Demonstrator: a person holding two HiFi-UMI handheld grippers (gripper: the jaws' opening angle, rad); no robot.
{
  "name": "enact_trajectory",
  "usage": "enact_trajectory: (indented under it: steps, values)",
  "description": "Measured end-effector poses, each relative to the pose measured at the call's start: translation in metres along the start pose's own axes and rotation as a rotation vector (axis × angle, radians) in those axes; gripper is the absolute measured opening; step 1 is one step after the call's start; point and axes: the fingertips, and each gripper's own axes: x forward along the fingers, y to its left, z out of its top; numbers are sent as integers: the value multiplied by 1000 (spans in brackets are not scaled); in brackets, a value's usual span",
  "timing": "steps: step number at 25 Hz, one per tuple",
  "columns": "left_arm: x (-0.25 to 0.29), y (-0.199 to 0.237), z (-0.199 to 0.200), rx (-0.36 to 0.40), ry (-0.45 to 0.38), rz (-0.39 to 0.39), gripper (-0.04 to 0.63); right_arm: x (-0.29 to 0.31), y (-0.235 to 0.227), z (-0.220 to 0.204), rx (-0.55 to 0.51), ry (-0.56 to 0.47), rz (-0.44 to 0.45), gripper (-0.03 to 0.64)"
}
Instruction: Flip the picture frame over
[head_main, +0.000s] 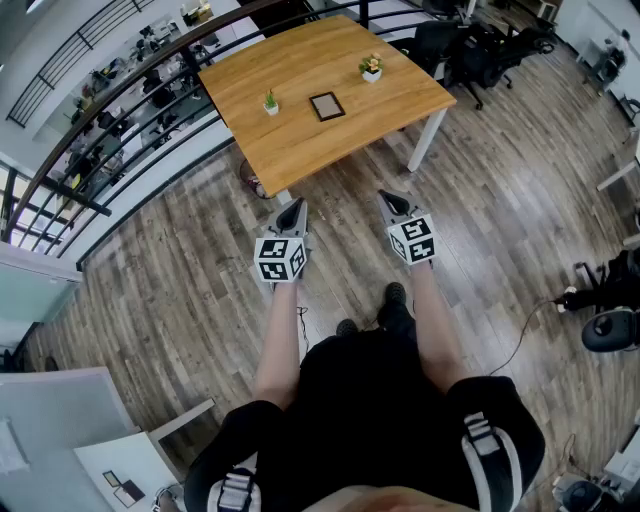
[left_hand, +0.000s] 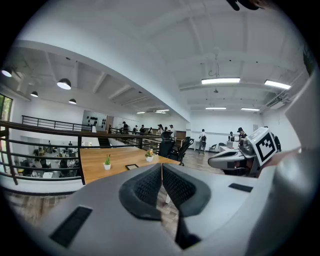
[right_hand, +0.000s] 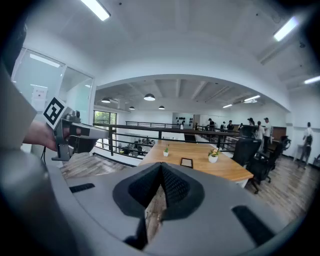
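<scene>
Two clenched grippers, left gripper (head_main: 291, 209) and right gripper (head_main: 391, 199), empty and side by side just short of the wooden table (head_main: 310, 150), picture frame (head_main: 327, 105) flat well ahead of both tips, between green plant (head_main: 270, 101) ahead-left and flower pot (head_main: 371, 68) ahead-right.

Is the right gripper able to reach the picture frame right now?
Probably not yet. The right gripper is shut and over the floor, short of the table, and the picture frame lies mid-table. Nothing blocks the way; stepping closer should do.
</scene>
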Motion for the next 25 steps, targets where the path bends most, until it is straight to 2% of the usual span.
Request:
enact_trajectory:
  steps: [9,15,19,21,25]
  values:
    - [9,1,2,14,7,6,23,6,-10,-2,14,-6,7,8]
    - [35,2,1,31,28,30,23,25,-32,-6,30,-4,24,9]
    - [54,5,5,22,12,39,25,41,-44,-4,26,-18,52,25]
    - [65,6,10,26,-4,53,25,47,-52,1,10,-36,64,56]
    - [88,4,18,46,-13,79,42,58,-74,13,-20,-74,63,201]
